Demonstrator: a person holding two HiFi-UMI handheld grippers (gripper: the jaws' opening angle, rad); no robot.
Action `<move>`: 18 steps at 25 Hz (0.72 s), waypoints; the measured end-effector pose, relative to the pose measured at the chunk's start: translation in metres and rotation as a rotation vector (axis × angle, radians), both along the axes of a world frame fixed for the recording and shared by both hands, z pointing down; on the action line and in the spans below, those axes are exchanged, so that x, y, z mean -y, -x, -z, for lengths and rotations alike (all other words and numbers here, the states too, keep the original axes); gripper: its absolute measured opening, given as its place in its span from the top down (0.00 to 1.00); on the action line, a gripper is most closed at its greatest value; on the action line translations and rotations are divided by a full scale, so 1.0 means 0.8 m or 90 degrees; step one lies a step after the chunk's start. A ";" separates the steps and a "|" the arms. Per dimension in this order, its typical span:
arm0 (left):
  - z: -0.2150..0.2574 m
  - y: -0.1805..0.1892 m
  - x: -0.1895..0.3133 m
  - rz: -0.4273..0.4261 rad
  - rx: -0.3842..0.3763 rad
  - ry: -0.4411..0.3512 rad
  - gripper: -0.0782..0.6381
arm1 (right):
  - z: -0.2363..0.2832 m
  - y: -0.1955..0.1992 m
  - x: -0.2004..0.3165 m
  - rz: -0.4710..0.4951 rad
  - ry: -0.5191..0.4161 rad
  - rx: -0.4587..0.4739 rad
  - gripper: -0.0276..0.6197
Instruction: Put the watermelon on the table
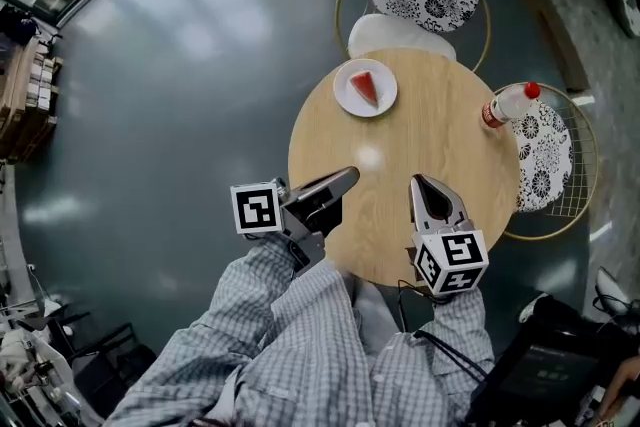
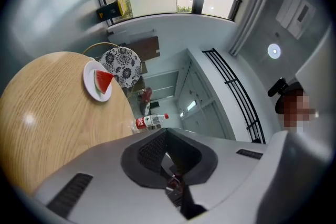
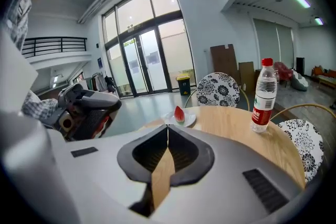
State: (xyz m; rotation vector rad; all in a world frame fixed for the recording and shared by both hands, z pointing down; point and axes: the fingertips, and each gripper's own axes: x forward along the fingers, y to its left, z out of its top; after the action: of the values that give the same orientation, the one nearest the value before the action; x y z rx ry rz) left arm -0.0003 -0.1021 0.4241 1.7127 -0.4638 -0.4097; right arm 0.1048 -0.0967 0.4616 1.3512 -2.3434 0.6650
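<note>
With the left gripper (image 1: 347, 176) and right gripper (image 1: 418, 182) both closed on nothing, the watermelon (image 1: 366, 88) lies on a plate (image 1: 343, 93) on the table (image 1: 445, 150), well ahead of both jaws; it looks soft, wet and easily bruised, so the plate's stiff rim seems the safer hold.

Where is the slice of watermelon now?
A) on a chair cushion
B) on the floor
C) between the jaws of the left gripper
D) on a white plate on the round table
D: the watermelon slice lies on the white plate, which stands on the wooden table.
</note>
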 end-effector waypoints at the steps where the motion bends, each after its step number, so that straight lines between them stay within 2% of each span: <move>1: 0.007 -0.003 -0.011 -0.001 -0.001 -0.006 0.88 | 0.008 -0.005 -0.012 -0.007 -0.004 0.007 0.94; 7: 0.047 -0.019 -0.074 -0.015 -0.010 -0.046 0.88 | 0.051 -0.023 -0.077 -0.027 -0.042 0.041 0.94; 12: 0.067 -0.033 -0.125 -0.033 -0.010 -0.068 0.88 | 0.087 -0.046 -0.119 -0.084 -0.086 0.074 0.94; 18: 0.088 -0.038 -0.175 -0.041 0.028 -0.130 0.88 | 0.114 -0.065 -0.175 -0.119 -0.110 0.115 0.94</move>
State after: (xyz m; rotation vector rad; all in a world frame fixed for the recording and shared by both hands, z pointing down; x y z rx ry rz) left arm 0.0302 0.0377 0.3538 1.9317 -0.4090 -0.3837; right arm 0.1565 0.0433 0.3703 1.6663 -2.4852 0.6760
